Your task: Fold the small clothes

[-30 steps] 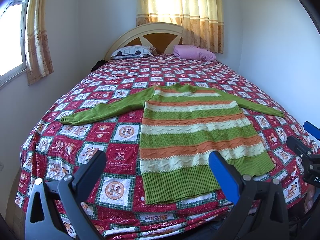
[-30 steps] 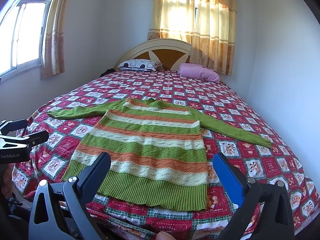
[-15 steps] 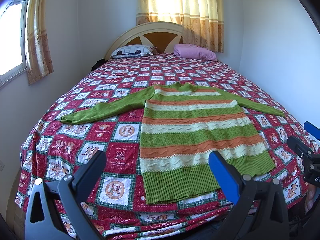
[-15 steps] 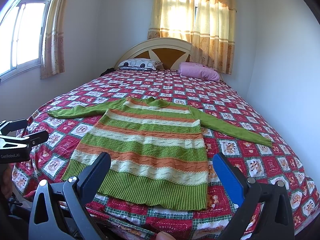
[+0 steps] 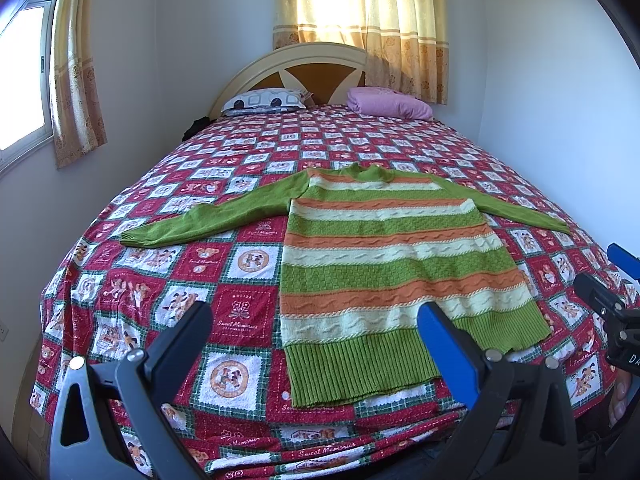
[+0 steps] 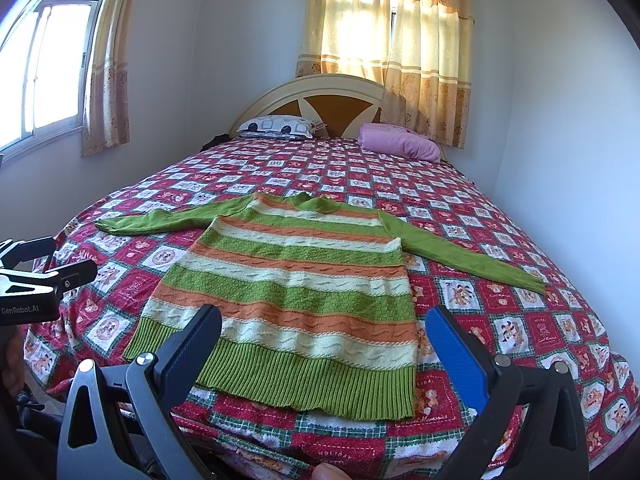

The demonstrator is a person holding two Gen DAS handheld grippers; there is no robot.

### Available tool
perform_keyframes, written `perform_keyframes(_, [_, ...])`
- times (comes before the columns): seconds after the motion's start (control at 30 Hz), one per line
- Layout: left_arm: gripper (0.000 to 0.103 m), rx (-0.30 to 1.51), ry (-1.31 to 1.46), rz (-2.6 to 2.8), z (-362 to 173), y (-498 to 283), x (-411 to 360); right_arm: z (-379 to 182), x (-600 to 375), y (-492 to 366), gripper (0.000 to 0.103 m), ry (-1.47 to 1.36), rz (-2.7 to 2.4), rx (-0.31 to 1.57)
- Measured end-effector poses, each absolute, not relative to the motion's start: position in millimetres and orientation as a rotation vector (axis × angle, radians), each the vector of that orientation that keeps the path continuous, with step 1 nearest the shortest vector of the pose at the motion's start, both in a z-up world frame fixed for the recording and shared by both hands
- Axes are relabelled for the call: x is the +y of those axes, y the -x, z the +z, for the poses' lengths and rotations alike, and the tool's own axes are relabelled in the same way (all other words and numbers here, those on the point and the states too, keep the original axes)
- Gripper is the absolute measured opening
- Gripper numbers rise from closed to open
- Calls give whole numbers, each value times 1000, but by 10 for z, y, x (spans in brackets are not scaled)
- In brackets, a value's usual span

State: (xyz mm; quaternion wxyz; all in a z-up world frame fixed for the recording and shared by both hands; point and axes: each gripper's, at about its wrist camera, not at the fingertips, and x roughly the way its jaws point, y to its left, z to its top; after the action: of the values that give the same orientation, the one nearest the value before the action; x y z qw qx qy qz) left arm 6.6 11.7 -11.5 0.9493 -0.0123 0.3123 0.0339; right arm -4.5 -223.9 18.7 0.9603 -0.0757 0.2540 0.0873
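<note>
A green, orange and cream striped sweater (image 5: pixel 384 264) (image 6: pixel 296 284) lies flat on the bed, both sleeves spread out sideways, hem toward me. My left gripper (image 5: pixel 316 316) hovers open above the foot of the bed, near the hem's left corner, holding nothing. In the right wrist view my right gripper (image 6: pixel 324 320) is open too, hanging over the hem without touching it. Each gripper shows at the edge of the other's view: the right gripper (image 5: pixel 612 304) and the left gripper (image 6: pixel 36 276).
The bed carries a red patchwork bedspread (image 5: pixel 168 296) (image 6: pixel 520 320). A patterned pillow (image 5: pixel 264 101) and a pink pillow (image 5: pixel 390 105) lie by the headboard (image 6: pixel 324 100). White walls close in on both sides, with curtained windows behind and left.
Nothing has visibly changed; both grippers hold still and stay open.
</note>
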Motion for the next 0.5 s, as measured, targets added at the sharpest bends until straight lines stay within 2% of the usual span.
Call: perform_keyframes(0.5, [103,638,25,69,-128,-66,124,169,-2239,45,102,153,179,517])
